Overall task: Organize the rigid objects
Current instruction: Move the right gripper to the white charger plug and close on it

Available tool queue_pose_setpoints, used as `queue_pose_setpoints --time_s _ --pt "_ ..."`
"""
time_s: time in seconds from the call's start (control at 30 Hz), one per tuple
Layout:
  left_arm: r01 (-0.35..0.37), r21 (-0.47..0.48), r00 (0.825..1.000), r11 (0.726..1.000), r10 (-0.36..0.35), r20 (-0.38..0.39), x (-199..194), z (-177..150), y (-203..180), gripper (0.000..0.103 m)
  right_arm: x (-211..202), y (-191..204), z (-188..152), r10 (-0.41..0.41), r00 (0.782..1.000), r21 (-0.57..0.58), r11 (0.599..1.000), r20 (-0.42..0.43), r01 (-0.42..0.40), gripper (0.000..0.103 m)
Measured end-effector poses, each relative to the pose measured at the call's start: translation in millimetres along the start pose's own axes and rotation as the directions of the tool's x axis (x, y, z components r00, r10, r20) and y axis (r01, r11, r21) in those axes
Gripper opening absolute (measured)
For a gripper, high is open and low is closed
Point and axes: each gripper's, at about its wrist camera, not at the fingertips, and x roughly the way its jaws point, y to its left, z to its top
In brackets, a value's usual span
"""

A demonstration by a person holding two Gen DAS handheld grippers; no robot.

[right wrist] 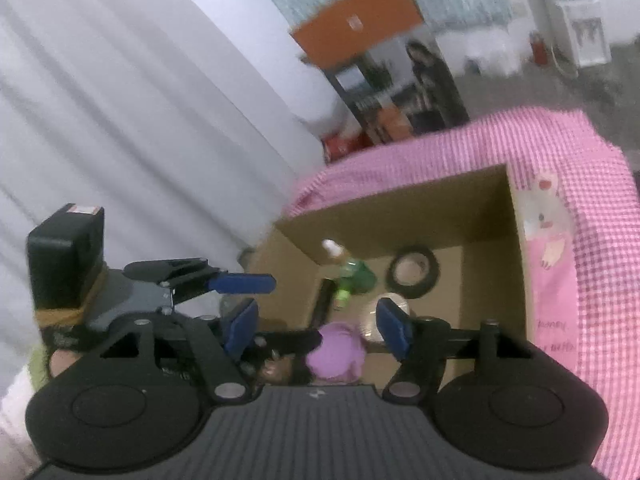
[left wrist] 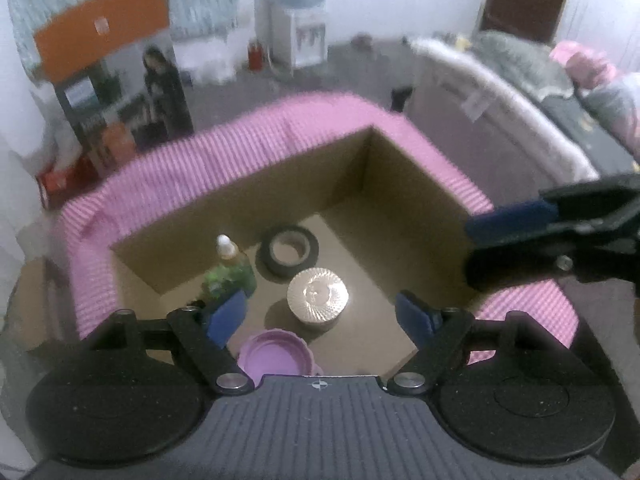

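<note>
An open cardboard box point(left wrist: 344, 168) with a pink checked cloth rim point(left wrist: 248, 136) holds a green bottle with a white cap point(left wrist: 230, 268), a black tape roll point(left wrist: 289, 250), a round ribbed silvery lid point(left wrist: 318, 296) and a purple lid point(left wrist: 276, 354). My left gripper point(left wrist: 320, 318) is open and empty above the box. My right gripper point(right wrist: 316, 326) is open and empty over the box's near edge; it also shows at the right of the left wrist view point(left wrist: 560, 232). The same box point(right wrist: 492, 264), bottle point(right wrist: 352, 276), tape point(right wrist: 414, 272) and purple lid point(right wrist: 338, 354) show in the right wrist view.
A tall printed carton with an orange top point(left wrist: 116, 80) stands behind the box. A water dispenser point(left wrist: 296, 20) stands at the back wall. A bed with grey and pink bedding point(left wrist: 560, 92) lies to the right. A white curtain point(right wrist: 120, 120) hangs on the left.
</note>
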Motion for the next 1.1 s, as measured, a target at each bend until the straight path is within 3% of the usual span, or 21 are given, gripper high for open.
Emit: queue_pose_setpoints --time_s 0.17,0.3,0.47,0.53,0.73,0.97,1.1 --pt "-0.023 0.023 0.991 0.999 0.020 0.134 -46.7 -31.8 -8.7 0.091 -36.7 10.7 -42.0 0.072 0.995 0.007 0.997 0.075 -0.073 0.070" --pt "-0.023 -0.004 0.979 1.000 0.023 0.201 -67.0 -69.1 -20.8 0.093 -42.9 6.6 -75.9 0.111 0.990 0.054 0.992 0.088 -0.116 0.070" --pt "0.098 -0.103 0.977 0.990 -0.076 0.199 -61.6 -114.0 -23.5 0.093 -28.0 0.5 -111.9 0.141 0.988 0.121 0.982 0.059 -0.147 0.070" --pt "0.113 -0.138 0.977 0.984 -0.085 0.197 -52.9 -130.8 -26.1 0.093 -16.9 -3.5 -123.3 0.150 0.988 0.144 0.978 0.042 -0.154 0.070" --pt "0.024 -0.087 0.983 0.996 -0.008 0.185 -25.6 -165.6 -40.4 0.091 22.6 -8.4 -132.8 0.121 0.992 0.167 0.979 -0.026 -0.115 0.069" --pt "-0.049 0.003 0.989 0.999 0.048 0.139 12.3 -181.3 -51.1 0.066 71.2 -15.4 -127.3 0.085 0.991 0.192 0.979 -0.107 -0.063 0.057" --pt "-0.123 0.059 0.983 0.991 0.113 0.145 27.9 -184.1 -58.9 0.058 82.5 -18.0 -127.6 0.076 0.987 0.201 0.978 -0.139 -0.047 0.053"
